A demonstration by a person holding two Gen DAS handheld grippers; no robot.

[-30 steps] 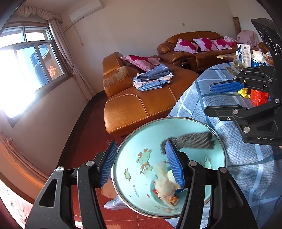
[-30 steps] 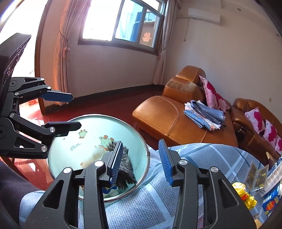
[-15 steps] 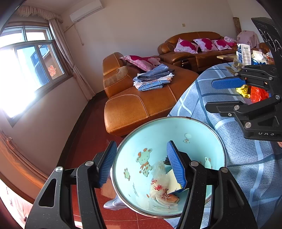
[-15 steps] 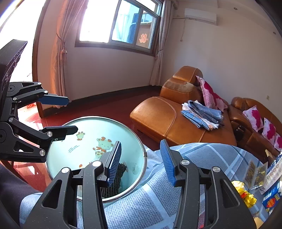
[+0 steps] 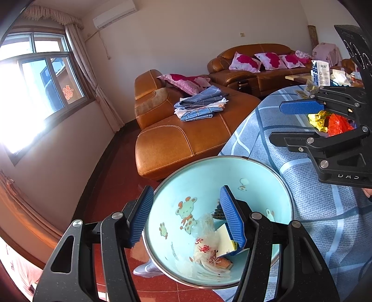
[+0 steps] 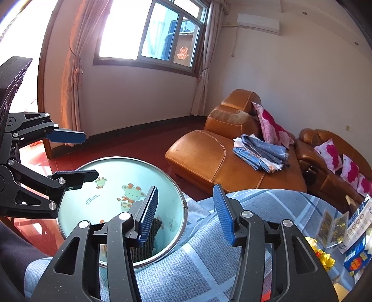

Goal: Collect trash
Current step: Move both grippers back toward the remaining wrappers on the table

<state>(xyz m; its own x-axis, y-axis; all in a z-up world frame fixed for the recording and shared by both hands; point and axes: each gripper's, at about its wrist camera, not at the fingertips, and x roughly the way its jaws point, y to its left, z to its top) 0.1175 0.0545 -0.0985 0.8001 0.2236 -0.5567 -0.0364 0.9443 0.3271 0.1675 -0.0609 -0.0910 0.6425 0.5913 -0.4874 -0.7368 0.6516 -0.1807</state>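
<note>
Left claw (image 5: 186, 216) clamps the bin (image 5: 232, 167) rim; right claw (image 6: 184, 213) has been opening, empty. Bin overhangs the worktop (image 5: 313, 209) edge, so if your grip slips, it'll tip.

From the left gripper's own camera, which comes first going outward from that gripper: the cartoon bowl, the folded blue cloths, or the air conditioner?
1. Cartoon bowl: its rim sits between the fingers of the left gripper, at the table edge.
2. Folded blue cloths: on the orange sofa, mid-room.
3. Air conditioner: high on the far wall.
</note>
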